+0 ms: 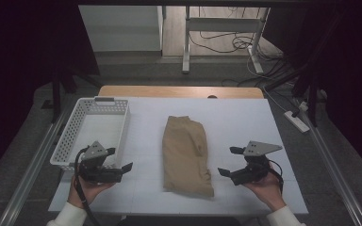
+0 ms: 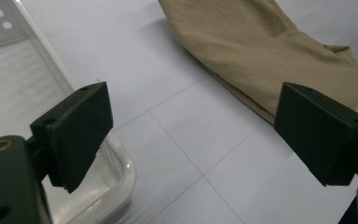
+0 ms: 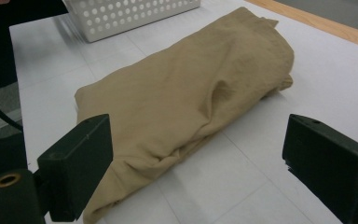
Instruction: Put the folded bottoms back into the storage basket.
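Since both hands are parked on either side of the folded tan garment [image 1: 186, 155], this looks like the setup for a two-handed grab. The garment lies lengthwise down the middle of the white table [image 1: 245, 117], between the two grippers and touching neither, with the white perforated basket [image 1: 75, 129] off to its left near the table edge. The left gripper [image 1: 121, 159] hovers right at the basket's near corner with its jaws spread wide and nothing between them; the right gripper [image 1: 229, 161] has its jaws wide apart too, pointed in at the cloth's near end. My guess is the open stance is so each side can pinch a fold, and the basket sits close so the trip over is short. The fabric looks like soft woven cotton, matte, with a thick seamed band at the far end and loose wrinkles where the layers bunch, so it'll probably sag and unfold if only one corner gets lifted. The basket is rigid glossy plastic with rows of round holes and a rounded rim. The tabletop is smooth, with faint grid lines, so the cloth should slide easily.
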